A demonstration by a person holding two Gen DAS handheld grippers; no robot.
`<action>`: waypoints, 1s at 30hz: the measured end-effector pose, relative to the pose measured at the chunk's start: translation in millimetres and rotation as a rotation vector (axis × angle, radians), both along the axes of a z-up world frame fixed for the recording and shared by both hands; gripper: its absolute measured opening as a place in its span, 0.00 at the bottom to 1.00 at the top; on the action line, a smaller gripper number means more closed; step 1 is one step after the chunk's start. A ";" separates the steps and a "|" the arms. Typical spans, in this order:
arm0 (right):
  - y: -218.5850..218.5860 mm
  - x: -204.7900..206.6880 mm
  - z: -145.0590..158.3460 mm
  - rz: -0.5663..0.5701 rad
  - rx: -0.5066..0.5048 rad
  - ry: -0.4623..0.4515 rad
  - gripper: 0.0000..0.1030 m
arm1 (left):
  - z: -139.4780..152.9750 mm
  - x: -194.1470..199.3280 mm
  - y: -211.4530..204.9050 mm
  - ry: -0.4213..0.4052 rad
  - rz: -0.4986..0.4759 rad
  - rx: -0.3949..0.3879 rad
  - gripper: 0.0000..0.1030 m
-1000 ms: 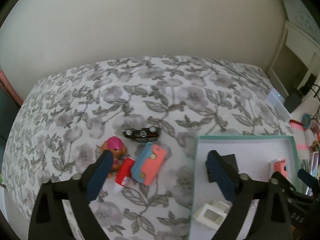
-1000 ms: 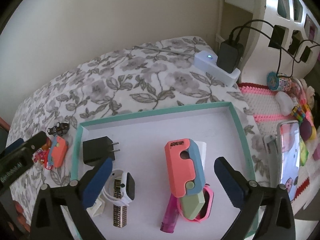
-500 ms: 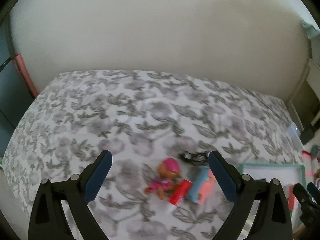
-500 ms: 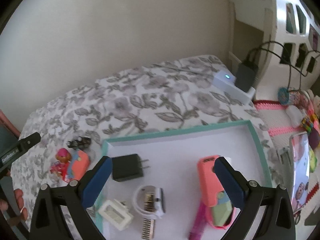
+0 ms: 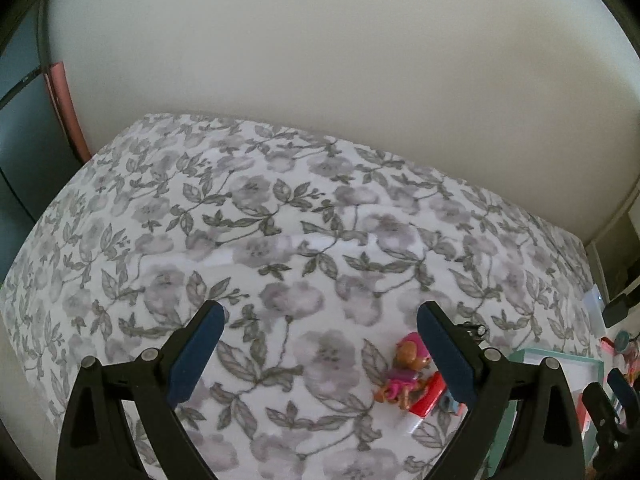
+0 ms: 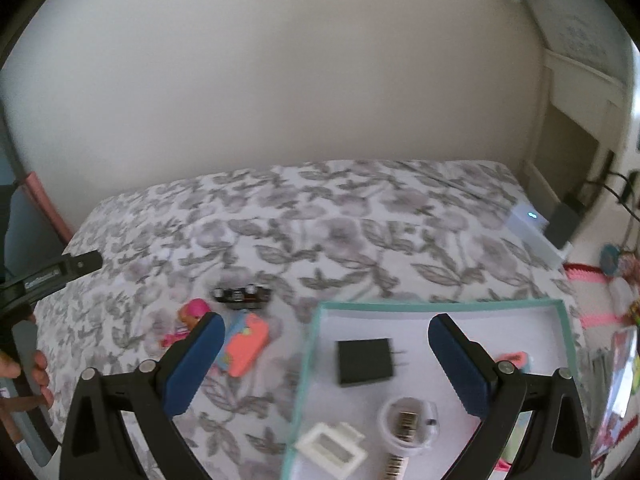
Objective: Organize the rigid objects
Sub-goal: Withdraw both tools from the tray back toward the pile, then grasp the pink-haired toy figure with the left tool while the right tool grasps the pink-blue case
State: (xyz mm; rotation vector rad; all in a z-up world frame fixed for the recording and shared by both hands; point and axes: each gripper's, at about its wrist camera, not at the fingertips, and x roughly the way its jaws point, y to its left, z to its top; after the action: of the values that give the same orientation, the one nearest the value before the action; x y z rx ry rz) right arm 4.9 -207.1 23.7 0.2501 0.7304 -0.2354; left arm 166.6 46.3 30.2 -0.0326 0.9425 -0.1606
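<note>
One toy figure (image 5: 404, 372) lies just inside left claw's (image 5: 320, 344) right finger.

A bed with a grey floral cover (image 6: 320, 216) is filling the middle of the frame. Lying on it at lower centre are a pink-haired toy figure (image 6: 192, 314), a black toy car (image 6: 242, 294), a coral-and-blue case (image 6: 244, 344) and a teal-rimmed tray (image 6: 308, 364).

Both tongs (image 5: 320, 332) retreated (tray (image 6: 440, 306) behind).

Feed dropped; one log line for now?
left gripper: open, empty | right gripper: open, empty | black plug adapter: in teal-rimmed tray
</note>
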 end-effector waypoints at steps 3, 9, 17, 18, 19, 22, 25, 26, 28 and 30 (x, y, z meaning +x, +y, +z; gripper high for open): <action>11.0 12.2 -2.3 0.028 0.011 0.016 1.00 | -5.9 5.8 4.9 0.029 0.003 -0.012 0.94; 26.8 41.2 -20.4 0.073 0.045 0.067 1.00 | -21.0 13.4 2.2 0.083 -0.012 -0.034 0.94; 31.3 69.8 -59.2 0.075 0.139 0.151 0.84 | -50.2 14.7 -27.2 0.156 -0.085 -0.054 0.93; 30.7 71.7 -62.5 0.074 0.155 0.154 0.83 | -53.6 14.4 -31.0 0.165 -0.096 -0.060 0.92; 30.6 74.0 -66.4 0.073 0.172 0.159 0.82 | -57.0 14.9 -35.7 0.177 -0.111 -0.066 0.90; 33.2 79.4 -74.1 0.082 0.200 0.165 0.76 | -67.8 15.5 -50.8 0.206 -0.150 -0.058 0.82; 38.2 85.8 -80.9 0.093 0.199 0.180 0.72 | -75.3 15.8 -59.2 0.230 -0.175 -0.054 0.79; 39.1 87.4 -83.7 0.093 0.205 0.184 0.72 | -77.7 15.5 -61.3 0.239 -0.183 -0.057 0.79; 39.1 89.7 -88.6 0.089 0.218 0.193 0.72 | -82.0 15.4 -65.9 0.253 -0.200 -0.061 0.78; 38.7 92.0 -94.5 0.086 0.225 0.204 0.70 | -85.1 14.9 -70.3 0.260 -0.213 -0.055 0.78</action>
State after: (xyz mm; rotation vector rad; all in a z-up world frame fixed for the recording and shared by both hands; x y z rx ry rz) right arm 96.9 -168.4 -70.8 0.4117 0.9691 -0.0969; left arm 181.5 -24.0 -54.8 -0.0035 1.2008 -0.3866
